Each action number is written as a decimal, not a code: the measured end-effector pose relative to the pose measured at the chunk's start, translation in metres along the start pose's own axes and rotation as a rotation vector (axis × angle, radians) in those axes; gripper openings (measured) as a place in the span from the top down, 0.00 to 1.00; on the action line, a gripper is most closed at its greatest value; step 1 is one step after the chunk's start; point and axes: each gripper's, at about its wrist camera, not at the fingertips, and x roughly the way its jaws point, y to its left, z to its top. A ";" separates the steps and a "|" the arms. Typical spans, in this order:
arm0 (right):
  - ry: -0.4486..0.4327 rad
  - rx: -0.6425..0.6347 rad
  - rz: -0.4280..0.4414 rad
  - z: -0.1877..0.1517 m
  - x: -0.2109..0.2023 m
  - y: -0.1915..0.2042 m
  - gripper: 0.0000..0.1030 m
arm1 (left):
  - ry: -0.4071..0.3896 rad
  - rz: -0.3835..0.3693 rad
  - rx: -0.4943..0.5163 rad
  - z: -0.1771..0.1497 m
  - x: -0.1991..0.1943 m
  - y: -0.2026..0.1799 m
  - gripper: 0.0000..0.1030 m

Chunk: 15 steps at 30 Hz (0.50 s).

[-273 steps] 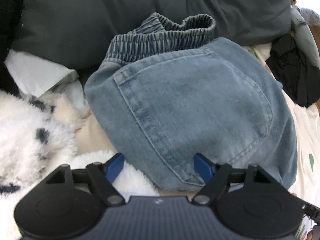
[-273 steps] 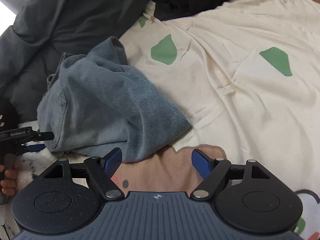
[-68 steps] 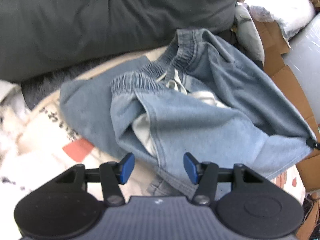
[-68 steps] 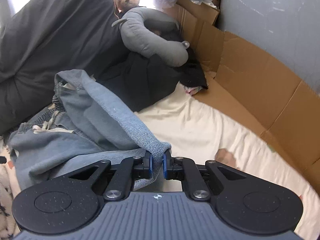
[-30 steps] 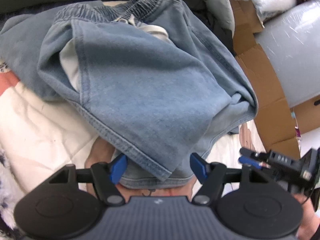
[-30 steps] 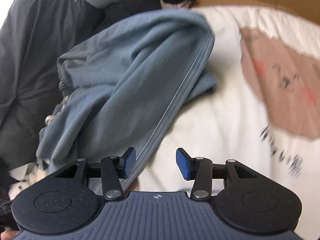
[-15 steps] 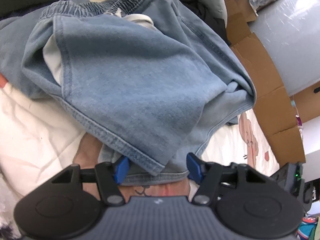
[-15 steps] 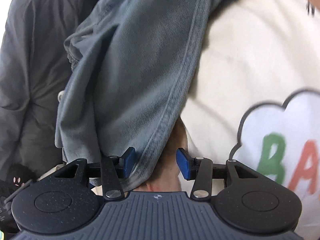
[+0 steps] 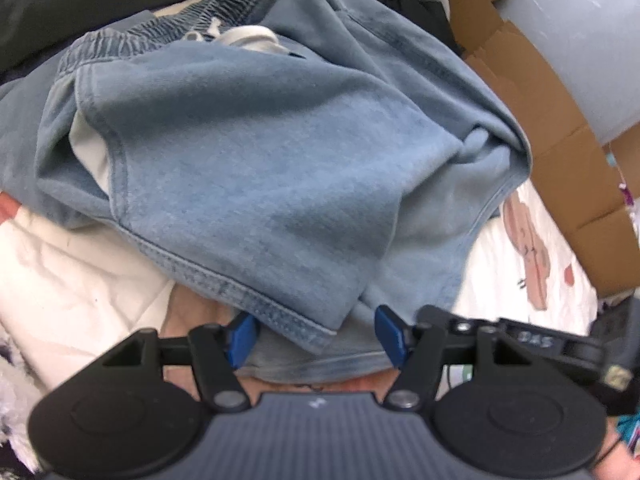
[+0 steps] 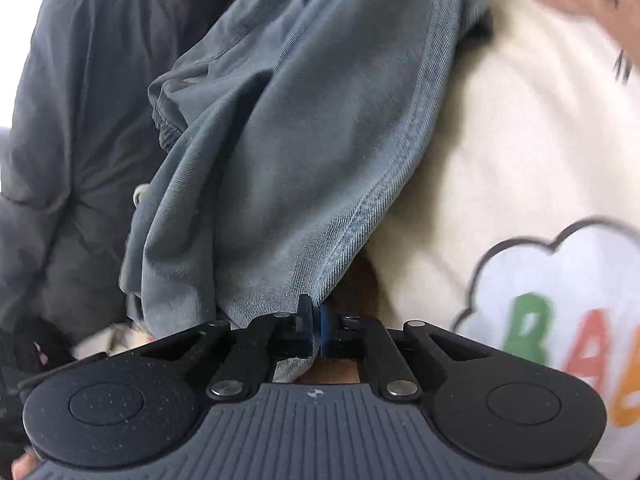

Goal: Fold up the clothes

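Light blue denim shorts (image 9: 272, 168) with an elastic waistband lie crumpled on a cream printed bedsheet (image 9: 68, 280). In the left wrist view my left gripper (image 9: 314, 336) stands open, its blue pads on either side of the shorts' near hem, with the cloth lying between them. My right gripper (image 10: 315, 326) is shut on the stitched hem corner of the shorts (image 10: 288, 152), which stretch away from it toward the upper left. The right gripper's body (image 9: 520, 340) shows at the lower right of the left wrist view.
A dark grey duvet (image 10: 68, 120) bunches behind the shorts. Brown cardboard (image 9: 540, 92) and a pale grey wall (image 9: 580, 20) stand to the right. The sheet carries a cloud print with coloured letters (image 10: 560, 320). White fluffy fabric (image 9: 12, 400) lies at the far left.
My right gripper has shut on the shorts' hem; half a second ago it was open around it. The left gripper has stayed open at the near hem, edging slightly closer.
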 end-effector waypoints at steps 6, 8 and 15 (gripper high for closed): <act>-0.021 -0.059 -0.112 0.011 -0.037 0.004 1.00 | -0.003 0.037 0.011 0.002 -0.006 -0.003 0.36; -0.032 -0.079 -0.142 0.018 -0.052 0.001 1.00 | 0.000 0.049 0.030 0.004 -0.009 -0.004 0.37; -0.062 -0.125 -0.306 0.037 -0.120 -0.032 1.00 | -0.005 0.082 0.043 0.011 -0.024 -0.005 0.37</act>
